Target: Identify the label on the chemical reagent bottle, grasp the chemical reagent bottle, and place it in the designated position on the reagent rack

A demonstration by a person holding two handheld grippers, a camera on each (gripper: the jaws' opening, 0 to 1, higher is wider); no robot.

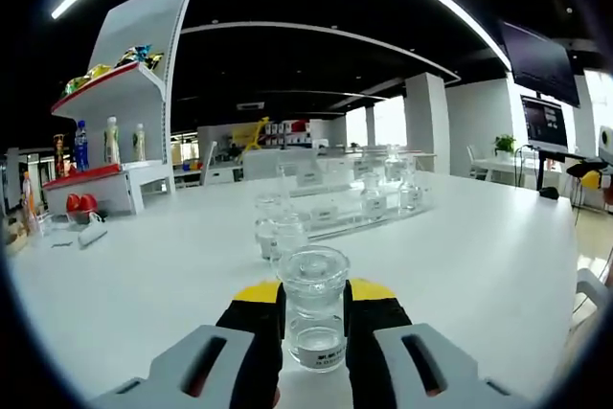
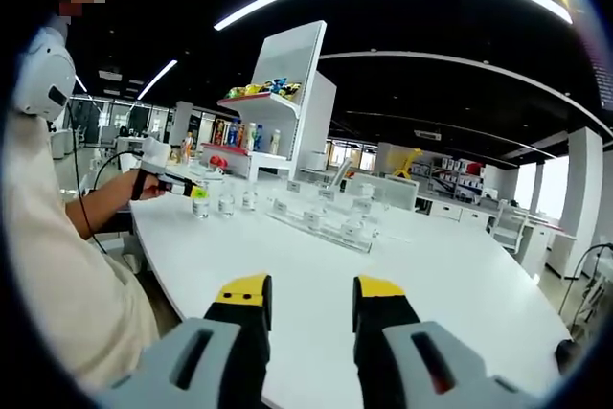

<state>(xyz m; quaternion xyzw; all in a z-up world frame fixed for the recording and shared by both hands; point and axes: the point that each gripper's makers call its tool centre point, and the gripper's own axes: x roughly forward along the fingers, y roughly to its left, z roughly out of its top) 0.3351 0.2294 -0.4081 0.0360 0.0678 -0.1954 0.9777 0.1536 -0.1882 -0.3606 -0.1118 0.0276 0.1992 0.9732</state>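
the left gripper pinches a small clear bottle upright between its jaws, just above the white table. the clear rack lies straight ahead of it, beyond a few loose bottles, its long side running across. the right gripper hangs spread and empty, well away from the rack.

Clear glass reagent bottle, upright, glass stopper on, small white label low on its front; bottom centre of left gripper view. Clear rack behind, mid-frame.
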